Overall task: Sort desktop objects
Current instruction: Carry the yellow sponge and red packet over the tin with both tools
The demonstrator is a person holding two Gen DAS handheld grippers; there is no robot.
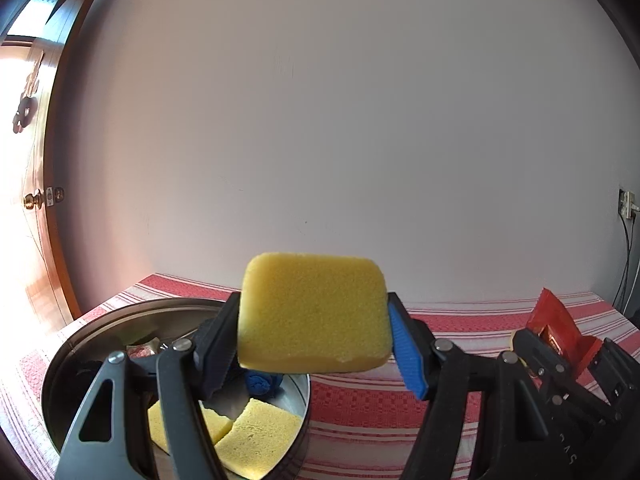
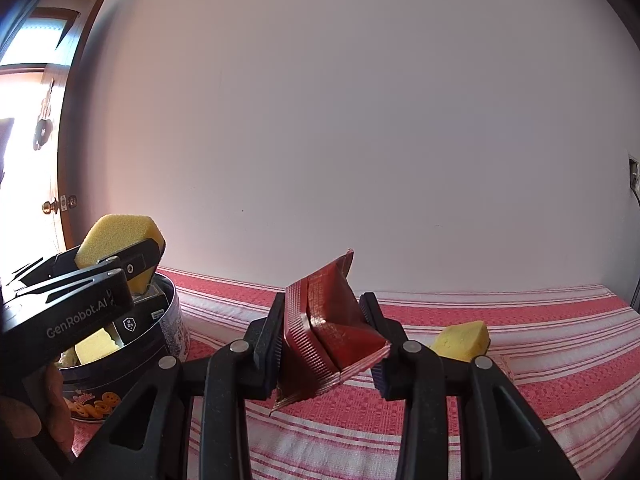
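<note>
A yellow sponge (image 1: pixel 314 314) sits clamped between the two fingers of the left hand-held gripper (image 1: pixel 316 340), raised in the air above the near edge of a round metal tin (image 1: pixel 60 360). The fingers press on its left and right sides, and its broad face is turned toward the camera. Inside the tin lie two more yellow sponge pieces (image 1: pixel 260 440), a blue crumpled thing (image 1: pixel 262 384) and some other items too shadowed to tell. In the right wrist view the tin's outer wall (image 2: pixel 172 328) shows a printed cookie pattern, and the left gripper with its sponge (image 2: pixel 116 240) hangs over the tin's rim.

The right hand-held gripper (image 2: pixel 332 340) is closed on a dark red foil packet (image 2: pixel 332 332), which is creased and folded between the fingers, one corner sticking up. That packet also appears at the right edge of the left wrist view (image 1: pixel 556 324).

Another yellow sponge (image 2: pixel 464 340) lies on the tabletop just beyond the right gripper's right finger. The tabletop is covered with a red and white striped cloth (image 2: pixel 520 380). Behind stands a plain pale wall (image 1: pixel 340 120), with a wooden door (image 1: pixel 44 208) at the left.
</note>
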